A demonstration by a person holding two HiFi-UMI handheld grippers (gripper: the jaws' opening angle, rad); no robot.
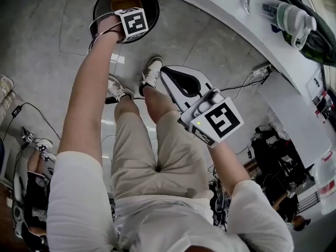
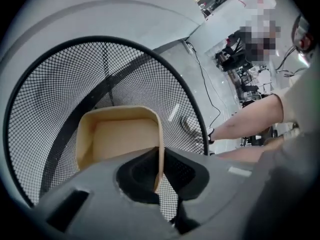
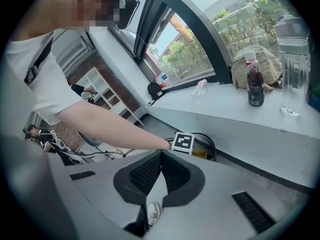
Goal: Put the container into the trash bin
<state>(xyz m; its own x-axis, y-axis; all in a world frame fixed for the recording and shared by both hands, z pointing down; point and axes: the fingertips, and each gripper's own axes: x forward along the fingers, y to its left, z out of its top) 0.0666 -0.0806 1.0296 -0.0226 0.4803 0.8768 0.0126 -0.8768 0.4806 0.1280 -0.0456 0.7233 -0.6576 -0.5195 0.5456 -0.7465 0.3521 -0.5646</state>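
A tan, open-topped container [image 2: 117,139] hangs inside the round black mesh trash bin [image 2: 55,99]. My left gripper [image 2: 159,159] is shut on its right wall, and the thin wall stands edge-on between the pads. In the head view the bin [image 1: 102,1] is on the floor at the top. The left gripper's marker cube [image 1: 132,22] is over it, and a bit of the container [image 1: 122,2] shows behind the cube. My right gripper [image 1: 164,72] hangs above the floor at centre, shut with nothing in it. Its tips [image 3: 160,152] meet.
A white counter [image 1: 226,9] curves past the bin, with a clear water bottle [image 1: 278,12] on it. In the right gripper view a dark bottle [image 3: 256,86] and a bag [image 3: 252,59] stand there too. Cables [image 1: 247,83] and black equipment [image 1: 273,156] lie at right; the person's shoes [image 1: 152,70] are near the bin.
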